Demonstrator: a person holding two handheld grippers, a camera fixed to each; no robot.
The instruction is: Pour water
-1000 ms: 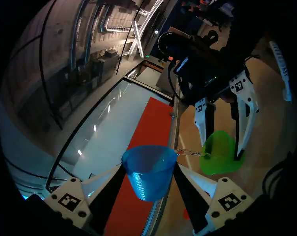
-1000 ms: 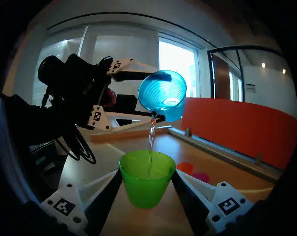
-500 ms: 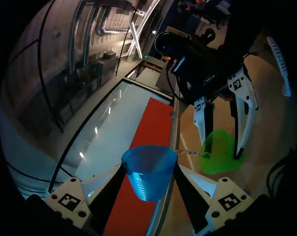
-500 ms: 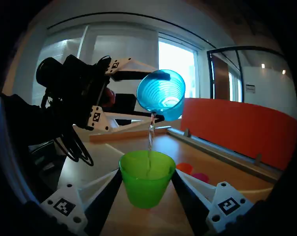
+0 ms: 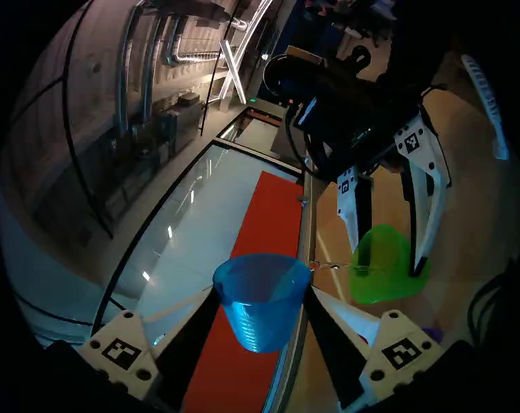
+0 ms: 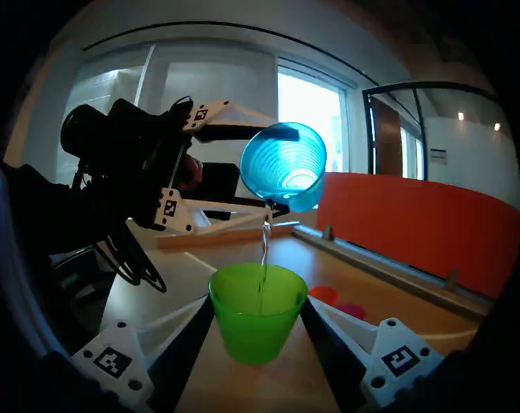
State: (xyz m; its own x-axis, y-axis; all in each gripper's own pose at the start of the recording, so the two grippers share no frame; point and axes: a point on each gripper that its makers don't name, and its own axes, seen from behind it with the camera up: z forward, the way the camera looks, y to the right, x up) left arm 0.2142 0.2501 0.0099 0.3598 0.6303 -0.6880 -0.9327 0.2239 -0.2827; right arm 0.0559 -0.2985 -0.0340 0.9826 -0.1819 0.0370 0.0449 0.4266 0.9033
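Blue cup (image 6: 284, 165), clamped in the left tool (image 5: 261, 296), trickles water (image 6: 265, 241) into the green cup (image 6: 258, 334) clamped in the right tool (image 6: 258, 306); how full is hard to see.

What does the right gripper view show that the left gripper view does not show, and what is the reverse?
Right gripper view: the ribbed inside of the tilted blue cup, a bright window behind it, and the green cup seen upright from the side. Left gripper view: the blue cup's outer wall between this gripper's own jaws, ceiling pipes and a large glass pane. Shared: both cups, the thin water stream running from the blue one into the green one, and the red partition.
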